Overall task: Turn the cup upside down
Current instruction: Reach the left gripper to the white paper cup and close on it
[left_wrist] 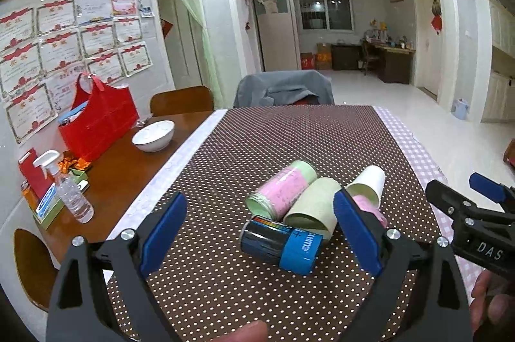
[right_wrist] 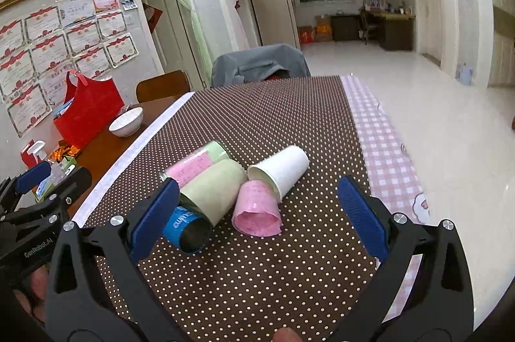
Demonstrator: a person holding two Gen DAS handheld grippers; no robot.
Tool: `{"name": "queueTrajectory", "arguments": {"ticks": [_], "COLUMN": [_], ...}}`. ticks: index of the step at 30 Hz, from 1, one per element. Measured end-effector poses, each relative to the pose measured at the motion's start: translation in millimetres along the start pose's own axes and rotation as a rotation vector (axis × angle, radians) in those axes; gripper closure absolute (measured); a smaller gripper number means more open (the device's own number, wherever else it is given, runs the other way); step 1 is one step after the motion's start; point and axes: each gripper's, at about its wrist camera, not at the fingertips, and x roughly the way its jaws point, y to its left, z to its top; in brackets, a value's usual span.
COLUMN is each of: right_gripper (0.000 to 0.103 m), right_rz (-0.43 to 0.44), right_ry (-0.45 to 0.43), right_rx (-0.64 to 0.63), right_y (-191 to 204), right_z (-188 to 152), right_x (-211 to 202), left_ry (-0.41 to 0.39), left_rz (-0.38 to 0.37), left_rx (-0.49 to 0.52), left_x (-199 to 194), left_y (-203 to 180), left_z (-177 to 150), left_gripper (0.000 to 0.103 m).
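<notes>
**Five cups on their sides, both grippers wide and empty**

Both tools hover low over the dotted tablecloth (right_wrist: pixel 257 261), jaws spread wide with nothing between them. The left gripper (left_wrist: pixel 260 232) frames the blue cup (left_wrist: pixel 280 245); its right finger hides most of the pink cup (left_wrist: pixel 370 208) there. The right gripper (right_wrist: pixel 257 213) sees that pink cup (right_wrist: pixel 257 206) whole, its mouth facing the camera, while its own left finger covers part of the blue cup (right_wrist: pixel 190 229). The white cup (right_wrist: pixel 280 171) lies touching the pink one, the green cup (right_wrist: pixel 212 190) beside them, and a pink-and-green cup (right_wrist: pixel 196 163) behind. Each gripper is cut off at the frame edge in the other's view.
</notes>
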Motion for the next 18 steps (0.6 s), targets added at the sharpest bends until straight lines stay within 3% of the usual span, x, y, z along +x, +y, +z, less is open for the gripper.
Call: {"name": "queueTrajectory", "arguments": {"ticks": [7, 18], "right_gripper": [0.006, 0.006], "right_rz": [-0.027, -0.103], "right_ry": [0.069, 0.168], "right_rx": [0.059, 0.161], "right_y": [-33.0, -89.1], "right_z": [-3.4, -15.8], "right_x": [26.1, 68.4], "left_ry": [0.079, 0.304], "left_rz": [-0.052, -0.245], "left_rx": [0.089, 0.266], "left_x": [39.8, 134.7], "left_y": [-27.4, -88.4], "left_z": [8.2, 16.4], "left_gripper": [0.012, 0.012]}}
